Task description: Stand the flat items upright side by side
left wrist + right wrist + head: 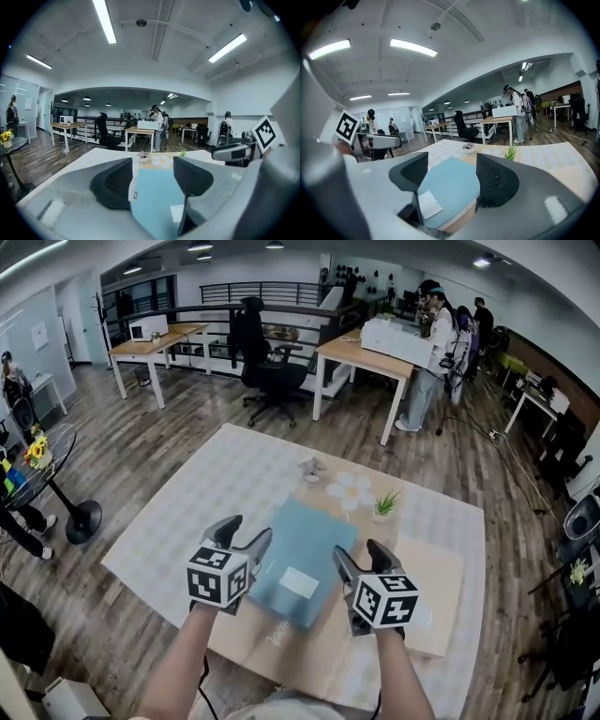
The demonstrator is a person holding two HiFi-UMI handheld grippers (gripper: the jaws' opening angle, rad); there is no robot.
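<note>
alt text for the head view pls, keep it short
Fingers apart, the left gripper and right gripper flank a light blue folder lying flat on a low wooden table. A small potted plant stands beyond it, office desks behind.

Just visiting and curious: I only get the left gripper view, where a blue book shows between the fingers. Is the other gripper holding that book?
Observer: No. In its own view the right gripper has its fingers apart; the book shows between them, unpinched.
Operator: How do the two sit around it from above?
Observer: In the head view the book lies flat on the table, the left gripper at its left edge, the right one at its right edge.
</note>
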